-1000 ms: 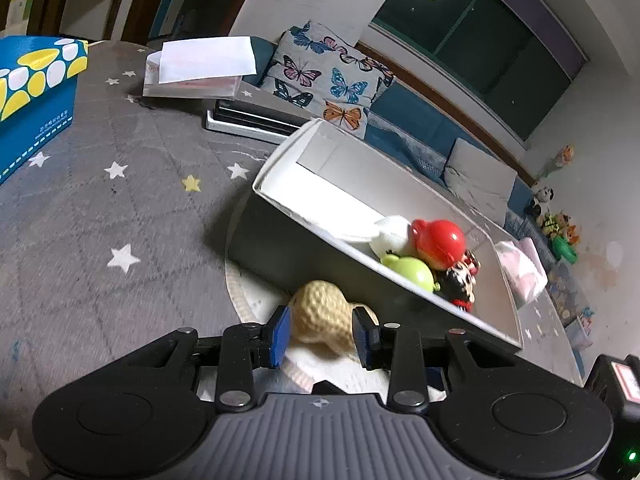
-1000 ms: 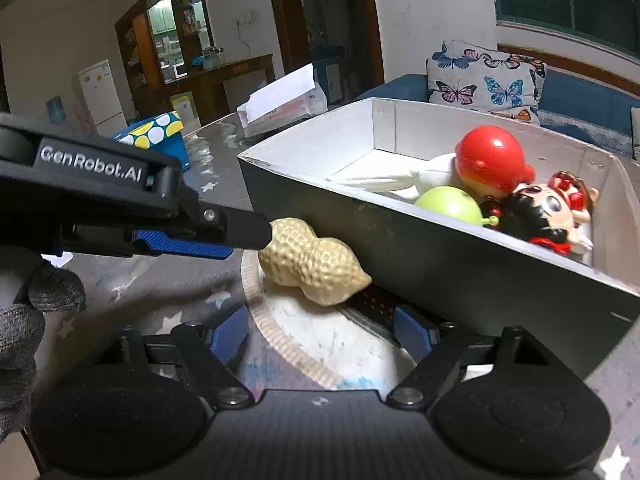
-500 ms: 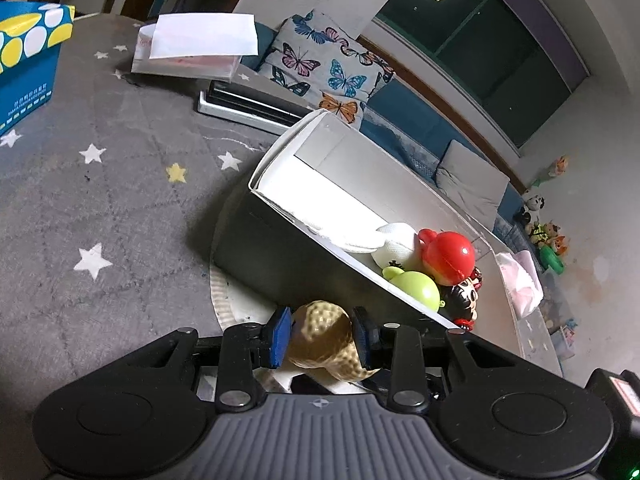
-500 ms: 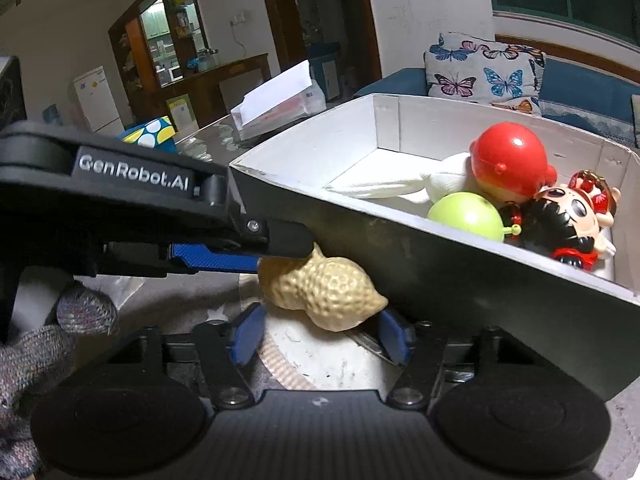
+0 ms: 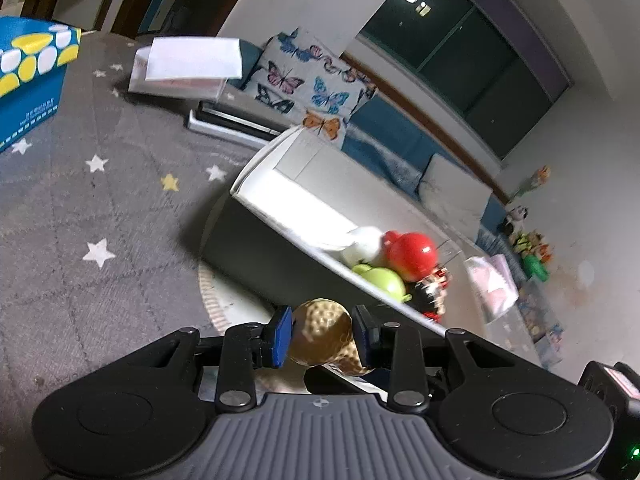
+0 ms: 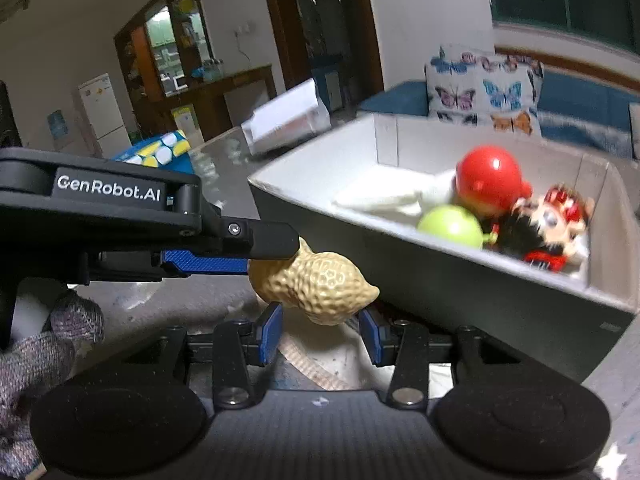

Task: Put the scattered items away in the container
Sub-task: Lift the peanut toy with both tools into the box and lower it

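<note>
My left gripper [image 5: 322, 334] is shut on a tan toy peanut [image 5: 324, 334] and holds it off the table, just in front of the near wall of the grey box [image 5: 256, 256]. The right wrist view shows the peanut [image 6: 320, 284] held by the left gripper's fingers [image 6: 264, 240]. My right gripper [image 6: 320, 334] sits below and around the peanut's end with its jaws partly apart, not pressing it. The box [image 6: 440, 280] holds a red ball toy [image 6: 488, 180], a green apple [image 6: 452, 226], a doll figure [image 6: 548, 224] and a white item.
A blue and yellow tissue box [image 5: 28, 80] stands at the far left of the starred grey tablecloth [image 5: 80, 200]. A clear case with white paper [image 5: 188, 68] and a flat silver device [image 5: 236, 124] lie behind the box. A round mat [image 5: 228, 300] lies under the box.
The left gripper has lifted the peanut off the mat and up toward the box rim. The right gripper's jaws have narrowed and moved in under the peanut.
</note>
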